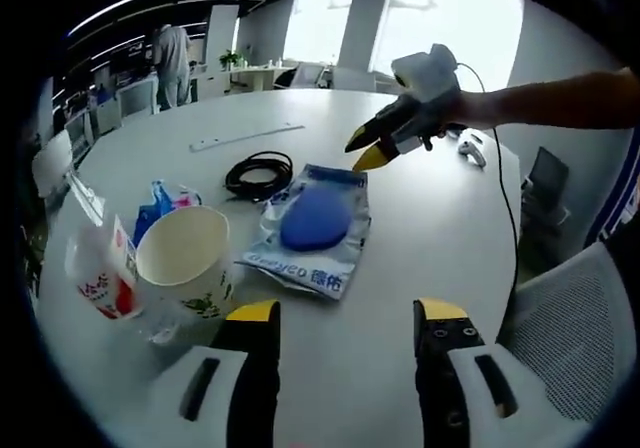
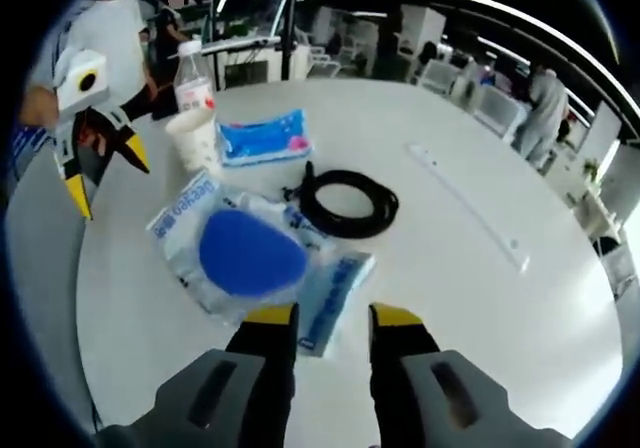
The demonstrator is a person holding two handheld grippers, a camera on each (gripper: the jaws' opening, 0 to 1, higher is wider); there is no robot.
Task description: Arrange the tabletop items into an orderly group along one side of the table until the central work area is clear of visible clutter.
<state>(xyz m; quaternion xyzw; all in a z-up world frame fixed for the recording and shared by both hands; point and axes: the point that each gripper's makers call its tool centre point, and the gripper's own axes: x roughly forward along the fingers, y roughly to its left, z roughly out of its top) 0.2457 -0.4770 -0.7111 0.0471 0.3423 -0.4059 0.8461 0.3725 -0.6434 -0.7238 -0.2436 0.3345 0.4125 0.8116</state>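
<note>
Tabletop items sit clustered on one round white table point(image 1: 420, 218). In the left gripper view, the left gripper point(image 1: 345, 323) hovers above the near table edge with its two yellow-tipped jaws wide apart and nothing between them. Just ahead of the left jaw stands one white paper cup point(image 1: 185, 258), mouth up. Touching the cup's far left side lies one clear plastic bottle point(image 1: 100, 273) with a red-and-white label, on its side. Behind the cup is one blue tissue pack point(image 1: 160, 203). Ahead, between the jaws' lines, lies one clear bag point(image 1: 315, 230) with a blue oval pad inside. Beyond the bag sits one coiled black cable point(image 1: 258, 175), and farther off one long white strip point(image 1: 247, 136). The right gripper point(image 1: 365, 151) reaches in from the right above the bag's far corner, its tips close together and empty. One person stands in the background.

In the right gripper view, the right gripper point(image 2: 332, 318) has its jaws parted a little and empty, tips just over the bag's point(image 2: 250, 258) near corner. Ahead lies the cable point(image 2: 348, 203); ahead-left, the tissue pack point(image 2: 262, 136), the cup point(image 2: 193, 138) upright, and the bottle point(image 2: 193, 78) behind it. The strip point(image 2: 465, 203) runs to the right. The left gripper point(image 2: 105, 178) hangs at far left, jaws spread.
</note>
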